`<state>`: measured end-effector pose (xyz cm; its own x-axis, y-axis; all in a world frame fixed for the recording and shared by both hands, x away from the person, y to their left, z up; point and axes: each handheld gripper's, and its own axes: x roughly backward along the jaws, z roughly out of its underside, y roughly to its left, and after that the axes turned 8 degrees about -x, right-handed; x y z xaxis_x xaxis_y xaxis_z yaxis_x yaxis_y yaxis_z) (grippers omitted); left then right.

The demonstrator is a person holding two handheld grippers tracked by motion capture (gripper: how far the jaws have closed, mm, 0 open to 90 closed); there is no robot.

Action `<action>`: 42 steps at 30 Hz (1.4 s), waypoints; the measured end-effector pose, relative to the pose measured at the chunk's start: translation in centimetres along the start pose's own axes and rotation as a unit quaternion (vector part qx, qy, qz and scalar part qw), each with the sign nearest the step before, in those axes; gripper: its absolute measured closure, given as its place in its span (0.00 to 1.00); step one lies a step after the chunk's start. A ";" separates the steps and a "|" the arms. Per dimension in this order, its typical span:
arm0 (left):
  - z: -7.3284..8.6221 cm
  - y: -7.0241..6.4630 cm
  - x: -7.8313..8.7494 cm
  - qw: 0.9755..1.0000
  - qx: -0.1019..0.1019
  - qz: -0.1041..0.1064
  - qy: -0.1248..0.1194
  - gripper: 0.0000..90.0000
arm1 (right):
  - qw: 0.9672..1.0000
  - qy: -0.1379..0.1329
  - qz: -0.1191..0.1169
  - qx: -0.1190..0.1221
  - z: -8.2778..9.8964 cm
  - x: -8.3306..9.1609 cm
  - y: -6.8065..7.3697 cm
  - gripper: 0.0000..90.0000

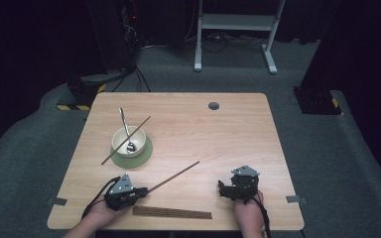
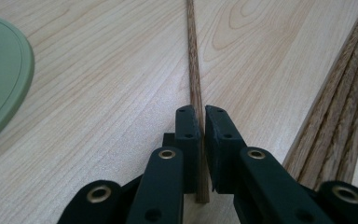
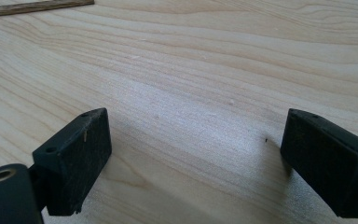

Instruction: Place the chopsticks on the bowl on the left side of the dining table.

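Left gripper (image 2: 201, 122) clamped on chopstick (image 1: 173, 176) end near table (image 1: 238, 129) front edge | right gripper (image 1: 229, 190) spread, empty, front-right | step: pickup of second stick | next: lift, carry to bowl (image 1: 121, 144) beside first chopstick (image 1: 111, 156).

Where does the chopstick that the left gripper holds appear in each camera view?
High view: the held chopstick runs from the left gripper up and right, at lower centre.
Left gripper view: it rises from between the closed jaws to the top edge.
Right gripper view: possibly its tip at the top left corner; I cannot be sure.
Shared landmark: the light wood table.
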<state>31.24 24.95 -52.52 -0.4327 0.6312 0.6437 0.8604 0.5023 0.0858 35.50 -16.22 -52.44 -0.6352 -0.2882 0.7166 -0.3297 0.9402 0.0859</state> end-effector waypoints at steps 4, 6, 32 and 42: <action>-0.3 0.2 0.0 1.000 0.002 -0.003 0.002 0.93 | 1.000 0.000 0.000 0.001 0.0 0.0 0.0 0.09; -0.3 0.3 0.2 1.000 0.010 -0.006 -0.007 0.93 | 1.000 0.000 -0.001 0.001 0.0 0.0 0.0 0.09; -1.4 0.7 3.5 0.993 0.031 -0.044 -0.107 0.93 | 1.000 0.001 -0.008 0.008 -0.1 -0.1 0.0 0.09; -1.7 1.2 5.0 0.987 0.042 -0.075 -0.134 0.93 | 1.000 0.000 -0.007 0.006 -0.1 -0.1 0.0 0.09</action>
<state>30.51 27.72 -47.91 -0.6185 0.6748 0.4026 0.7613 0.6415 0.0944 35.57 -16.14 -52.45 -0.6298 -0.3014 0.7159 -0.3475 0.9336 0.0874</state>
